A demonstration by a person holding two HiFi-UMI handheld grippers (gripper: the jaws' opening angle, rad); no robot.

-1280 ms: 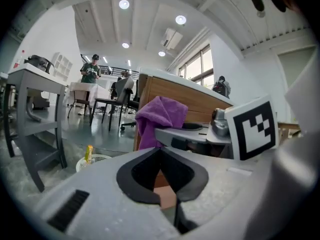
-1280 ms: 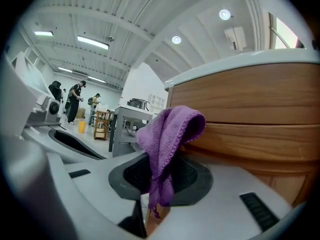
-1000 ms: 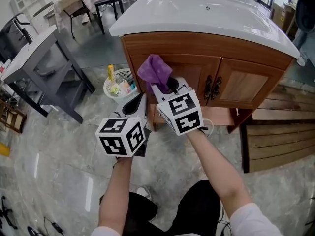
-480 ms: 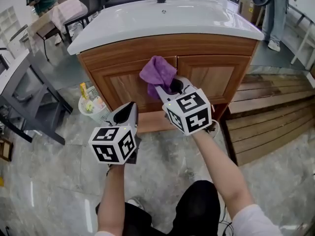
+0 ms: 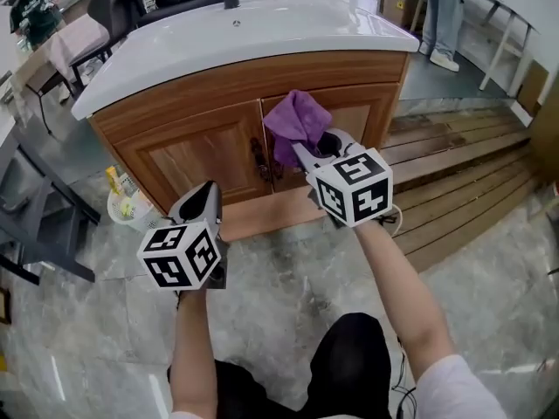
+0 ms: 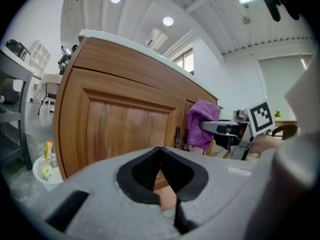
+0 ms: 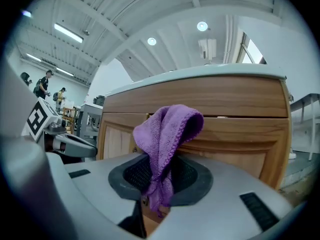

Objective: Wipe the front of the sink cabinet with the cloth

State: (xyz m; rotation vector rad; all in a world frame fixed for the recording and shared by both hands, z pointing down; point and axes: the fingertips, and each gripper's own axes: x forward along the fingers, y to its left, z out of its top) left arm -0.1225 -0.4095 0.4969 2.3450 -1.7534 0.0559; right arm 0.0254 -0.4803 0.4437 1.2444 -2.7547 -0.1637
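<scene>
Where the cloth [image 5: 299, 122] sits: top centre of the head view, a purple wad flopped over like a hood, right in front of the right door [image 5: 371, 112] and beside the handles [image 5: 258, 159]. Touching the wood or just off it, I can't call that.
Right gripper [image 5: 307, 154]: jaws clamped on the cloth's lower tail, with most of the fabric loose above them.
Left gripper [image 5: 208, 194]: lower left of frame, jaws together and nothing in them, well short of the left door [image 5: 196, 151].
Step in hand, my read: getting that wad onto the sink cabinet [image 5: 157, 103] front.
Doing it well: lead with fabric, not jaw tips, and press enough to flatten the bunch. Run overlapping strokes from the top rail down and skirt the handles.
Risk: only a tail is held, so a dragging stroke could tug the cloth free.
</scene>
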